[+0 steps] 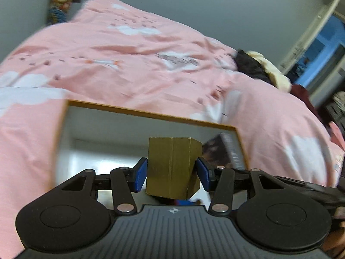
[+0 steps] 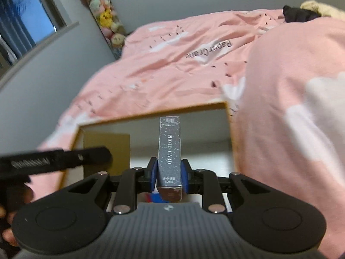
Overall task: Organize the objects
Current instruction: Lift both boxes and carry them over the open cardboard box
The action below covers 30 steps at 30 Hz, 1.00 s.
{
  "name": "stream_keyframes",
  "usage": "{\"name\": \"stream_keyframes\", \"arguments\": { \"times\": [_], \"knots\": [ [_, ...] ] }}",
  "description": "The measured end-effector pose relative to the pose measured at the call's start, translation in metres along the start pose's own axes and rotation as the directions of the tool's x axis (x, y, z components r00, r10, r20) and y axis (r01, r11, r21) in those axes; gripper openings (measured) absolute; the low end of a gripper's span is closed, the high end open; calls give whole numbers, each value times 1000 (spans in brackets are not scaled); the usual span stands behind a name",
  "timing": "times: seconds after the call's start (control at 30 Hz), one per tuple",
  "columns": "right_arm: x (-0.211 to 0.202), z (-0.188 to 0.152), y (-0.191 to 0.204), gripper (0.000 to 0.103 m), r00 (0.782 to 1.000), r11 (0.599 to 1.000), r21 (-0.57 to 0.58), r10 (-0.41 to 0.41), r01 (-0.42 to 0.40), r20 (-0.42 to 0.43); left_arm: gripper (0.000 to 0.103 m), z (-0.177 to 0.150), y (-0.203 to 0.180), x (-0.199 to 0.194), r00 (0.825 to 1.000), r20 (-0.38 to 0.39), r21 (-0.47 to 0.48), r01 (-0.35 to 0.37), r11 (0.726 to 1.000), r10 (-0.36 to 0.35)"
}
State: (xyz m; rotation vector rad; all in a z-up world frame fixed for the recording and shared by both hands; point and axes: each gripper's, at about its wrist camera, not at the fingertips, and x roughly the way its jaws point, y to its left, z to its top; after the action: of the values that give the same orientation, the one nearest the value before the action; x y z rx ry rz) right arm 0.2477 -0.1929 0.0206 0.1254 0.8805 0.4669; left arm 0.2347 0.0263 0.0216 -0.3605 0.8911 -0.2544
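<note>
Pink cloud-print bedding (image 2: 176,69) against grey walls (image 1: 172,6), window (image 2: 32,21) and hanging plush toys (image 2: 105,19) beyond.

Bed (image 1: 151,69) covered by pink duvet (image 2: 172,69) with white cloud print and "Paper Crane" lettering. Orange-rimmed mirror (image 1: 138,110) lies flat on duvet near its near edge. Dark garment (image 1: 250,64) and cream fabric (image 1: 273,73) heaped at far end.

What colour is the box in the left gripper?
Gold-brown box, clearest in the left wrist view.
</note>
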Motion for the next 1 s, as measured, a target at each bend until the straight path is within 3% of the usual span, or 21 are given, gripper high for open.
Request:
{"name": "stream_keyframes", "arguments": {
  "times": [0.1, 0.3, 0.33, 0.43, 0.63, 1.0],
  "knots": [
    [7, -9, -5, 24, 999, 998, -41, -42, 41, -26, 57, -6, -13, 15, 999, -38, -1, 21, 1000, -21],
    [17, -23, -4, 23, 984, 971, -161, -177, 176, 13, 57, -11, -24, 41, 996, -90, -17, 20, 1000, -21],
    [18, -24, -3, 7, 979, 962, -181, -203, 205, 29, 57, -11, -26, 45, 995, -97, -17, 8, 1000, -9],
    [16, -24, -3, 0, 967, 947, -201, -239, 251, 82, 57, -10, -29, 54, 993, -116, -22, -11, 1000, 8],
    [-1, -11, -9, 0, 983, 971, -159, -173, 181, 63, 56, -10, -36, 57, 993, -119, -14, -9, 1000, 7],
    [-25, -41, -7, 8, 992, 980, -181, -95, 79, -80, 54, -18, -40, 60, 983, -179, 25, -32, 999, 36]
  ]
}}
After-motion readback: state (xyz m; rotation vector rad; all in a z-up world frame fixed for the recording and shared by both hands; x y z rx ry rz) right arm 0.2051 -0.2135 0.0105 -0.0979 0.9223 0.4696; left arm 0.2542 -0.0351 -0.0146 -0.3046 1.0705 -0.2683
